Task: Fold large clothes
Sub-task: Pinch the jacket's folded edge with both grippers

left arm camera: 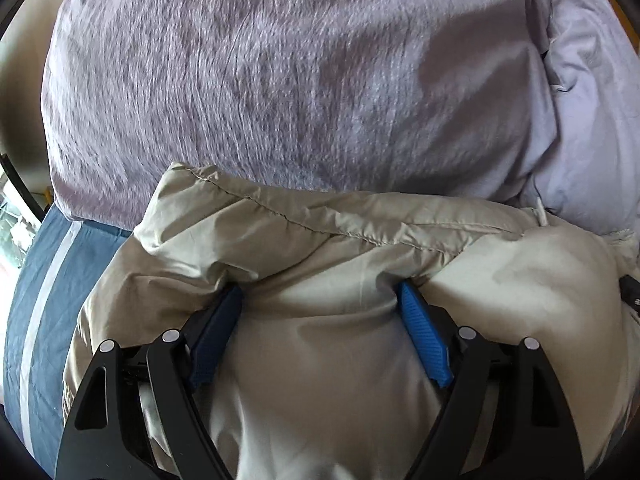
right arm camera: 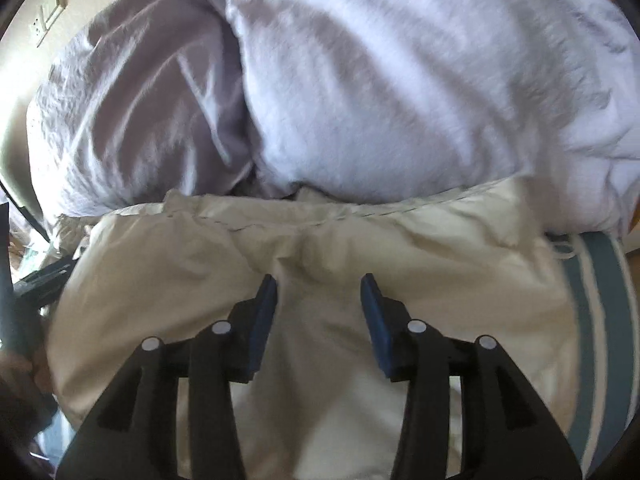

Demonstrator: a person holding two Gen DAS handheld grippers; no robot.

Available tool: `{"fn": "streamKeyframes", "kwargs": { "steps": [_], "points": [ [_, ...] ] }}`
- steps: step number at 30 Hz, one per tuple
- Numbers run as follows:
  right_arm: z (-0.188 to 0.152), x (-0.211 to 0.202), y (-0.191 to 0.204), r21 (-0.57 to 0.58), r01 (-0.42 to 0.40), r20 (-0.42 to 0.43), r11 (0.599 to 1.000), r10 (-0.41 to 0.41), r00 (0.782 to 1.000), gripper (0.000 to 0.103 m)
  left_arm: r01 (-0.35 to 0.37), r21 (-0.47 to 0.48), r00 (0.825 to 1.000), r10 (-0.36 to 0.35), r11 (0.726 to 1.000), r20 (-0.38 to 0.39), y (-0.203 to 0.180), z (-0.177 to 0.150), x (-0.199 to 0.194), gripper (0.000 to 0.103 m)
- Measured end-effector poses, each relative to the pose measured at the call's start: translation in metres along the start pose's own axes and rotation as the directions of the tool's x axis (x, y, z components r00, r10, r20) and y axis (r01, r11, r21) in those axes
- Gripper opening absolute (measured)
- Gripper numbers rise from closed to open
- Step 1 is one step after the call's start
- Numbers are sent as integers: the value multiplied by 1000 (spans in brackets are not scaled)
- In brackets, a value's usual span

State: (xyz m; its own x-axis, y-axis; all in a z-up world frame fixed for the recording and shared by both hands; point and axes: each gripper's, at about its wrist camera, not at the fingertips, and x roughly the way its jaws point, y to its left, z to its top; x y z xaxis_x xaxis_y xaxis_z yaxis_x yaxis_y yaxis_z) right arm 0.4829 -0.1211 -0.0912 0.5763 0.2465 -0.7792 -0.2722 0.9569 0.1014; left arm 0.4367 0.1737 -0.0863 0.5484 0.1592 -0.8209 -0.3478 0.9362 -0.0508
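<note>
A puffy beige jacket [left arm camera: 320,248] lies on the bed and fills the lower half of both views [right arm camera: 320,240]. A stitched seam runs along its far edge. My left gripper [left arm camera: 320,290] stands wide open and is pushed down into the jacket; padding bulges up between its blue fingers [left arm camera: 424,332], and their tips sit under a fold. My right gripper [right arm camera: 319,280] is open just above the jacket's surface. The cloth between its blue pads [right arm camera: 262,320] lies flat, and they grip nothing.
A crumpled lavender duvet [left arm camera: 280,80] and a paler bundle of bedding [right arm camera: 400,80] are piled right behind the jacket. A blue sheet with white stripes [left arm camera: 44,300] shows at the sides [right arm camera: 600,320]. A wall with a switch plate [right arm camera: 52,12] lies beyond.
</note>
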Motion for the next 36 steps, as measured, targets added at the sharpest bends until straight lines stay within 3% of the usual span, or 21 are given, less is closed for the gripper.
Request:
{"fn": "streamKeyframes", "kwargs": {
  "steps": [3, 9, 13, 19, 36],
  "points": [
    [-2, -7, -16, 14, 66, 33, 998, -66, 997, 48, -7, -1, 1000, 7, 1000, -3, 3, 4, 6, 82],
    [-2, 9, -41, 49, 164, 7, 985, -165, 986, 48, -14, 0, 1000, 14, 1000, -4, 5, 8, 17, 83],
    [-4, 19, -47, 55, 195, 3, 979, -195, 981, 58, -14, -6, 1000, 14, 1000, -6, 2, 10, 29, 84],
    [-8, 41, -46, 47, 224, 0, 974, -224, 975, 67, -11, -12, 1000, 10, 1000, -5, 6, 13, 45, 85],
    [-13, 66, -50, 43, 227, 18, 973, -228, 974, 73, -7, -18, 1000, 7, 1000, 4, 18, 8, 68, 89]
  ]
}}
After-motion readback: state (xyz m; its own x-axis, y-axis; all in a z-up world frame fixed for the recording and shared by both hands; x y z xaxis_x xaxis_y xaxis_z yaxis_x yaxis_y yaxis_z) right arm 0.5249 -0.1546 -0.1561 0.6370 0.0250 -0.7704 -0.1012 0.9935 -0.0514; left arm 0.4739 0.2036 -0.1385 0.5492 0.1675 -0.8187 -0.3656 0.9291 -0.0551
